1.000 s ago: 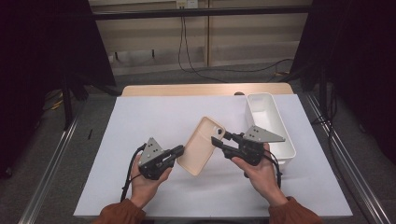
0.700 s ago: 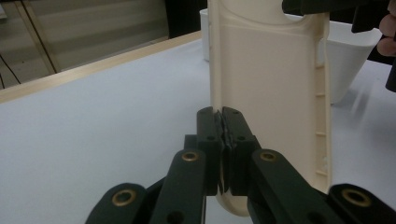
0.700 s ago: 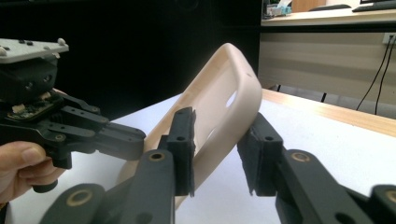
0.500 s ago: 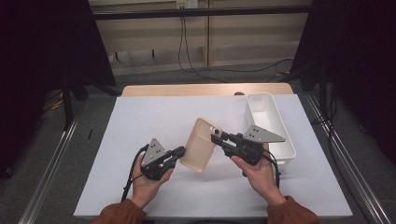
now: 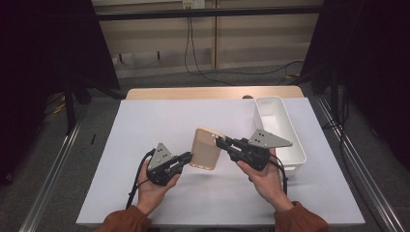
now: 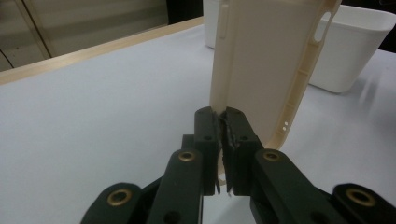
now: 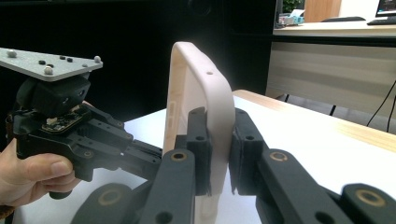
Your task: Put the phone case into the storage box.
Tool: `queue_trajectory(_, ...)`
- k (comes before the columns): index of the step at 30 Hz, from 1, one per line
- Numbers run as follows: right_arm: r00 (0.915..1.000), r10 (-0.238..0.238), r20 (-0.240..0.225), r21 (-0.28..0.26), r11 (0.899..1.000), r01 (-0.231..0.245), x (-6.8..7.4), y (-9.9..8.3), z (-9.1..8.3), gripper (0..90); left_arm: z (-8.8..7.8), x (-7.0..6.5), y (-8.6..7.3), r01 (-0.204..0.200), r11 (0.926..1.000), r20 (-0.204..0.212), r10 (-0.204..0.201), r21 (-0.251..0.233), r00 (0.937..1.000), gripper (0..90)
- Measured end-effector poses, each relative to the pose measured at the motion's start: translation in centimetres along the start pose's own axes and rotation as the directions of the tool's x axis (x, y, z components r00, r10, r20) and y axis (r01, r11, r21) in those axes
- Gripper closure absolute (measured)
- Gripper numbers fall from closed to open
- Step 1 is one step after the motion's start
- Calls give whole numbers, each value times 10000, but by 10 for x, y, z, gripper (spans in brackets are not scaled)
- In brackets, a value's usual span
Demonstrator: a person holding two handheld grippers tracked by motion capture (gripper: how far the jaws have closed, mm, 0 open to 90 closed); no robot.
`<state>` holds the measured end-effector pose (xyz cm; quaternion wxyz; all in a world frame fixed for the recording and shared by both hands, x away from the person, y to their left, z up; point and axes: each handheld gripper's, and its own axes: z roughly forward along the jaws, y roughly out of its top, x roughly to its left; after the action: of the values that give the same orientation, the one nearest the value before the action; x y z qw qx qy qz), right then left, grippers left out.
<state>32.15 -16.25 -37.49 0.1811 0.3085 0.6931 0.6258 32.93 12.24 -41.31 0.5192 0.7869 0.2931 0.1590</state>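
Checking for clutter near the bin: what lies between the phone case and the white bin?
In the high view, the right gripper, shut on the phone case, spans the stretch toward the white bin.

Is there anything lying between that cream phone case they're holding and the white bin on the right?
Nothing visible does. Both tongs, left and right, are shut on the phone case, held up off the white sheet. The stretch of sheet over to the white bin is bare apart from the right tongs and hand themselves.

A lab: dark curtains [image 5: 43,58] and rails [image 5: 53,164] surround the table [image 5: 145,121].
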Motion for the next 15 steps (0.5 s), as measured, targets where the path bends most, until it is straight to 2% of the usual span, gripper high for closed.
queue_trajectory(6,9998,-204,-20,-30,9998,204,1,2,0,806,0,1,0,87,10000,131,-87,-27,9999,843)
queue_trajectory(9,9995,-318,-15,15,9995,318,2,2,1,806,0,2,0,287,9995,334,-283,-124,9990,749)
queue_trajectory(11,9993,-356,-69,-9,9994,356,2,2,1,806,0,3,0,289,9996,290,-287,-64,9992,747)
queue_trajectory(15,9992,-400,-96,-6,9992,400,3,2,1,806,0,5,0,556,9983,343,-550,-159,9979,635)
